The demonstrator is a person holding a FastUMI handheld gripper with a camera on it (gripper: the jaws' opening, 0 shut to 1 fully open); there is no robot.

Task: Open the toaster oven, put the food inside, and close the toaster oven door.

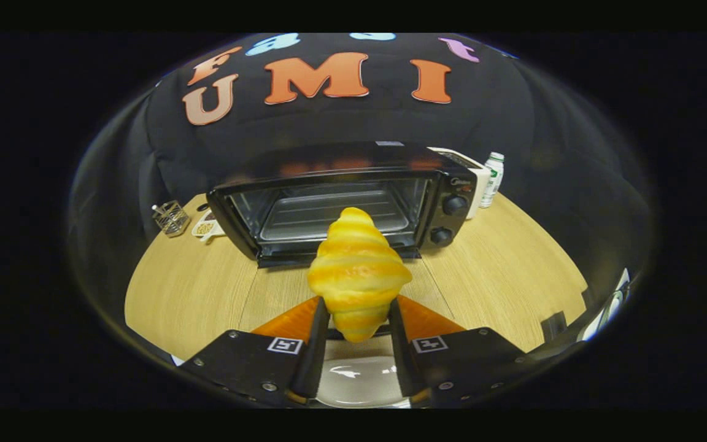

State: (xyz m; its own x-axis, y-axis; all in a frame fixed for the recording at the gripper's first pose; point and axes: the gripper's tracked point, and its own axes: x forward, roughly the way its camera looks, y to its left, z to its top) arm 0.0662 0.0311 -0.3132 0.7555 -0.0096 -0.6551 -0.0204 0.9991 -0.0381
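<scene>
A yellow croissant [358, 273] sits between my fingers, held above the wooden table, and my gripper [358, 307] is shut on its lower half. Its tip points toward the black toaster oven [341, 199] just beyond. The oven's door [335, 255] hangs open and flat toward me, and the wire rack [329, 215] inside is bare. Two knobs [452, 205] are on the oven's right side. Below the croissant, between my fingers, lies a white plate [359, 380].
A small wire basket [170, 218] and a printed card [206, 228] stand left of the oven. A white box [479, 178] and a small bottle [492, 178] are behind its right side. The round wooden table [501, 282] extends to both sides.
</scene>
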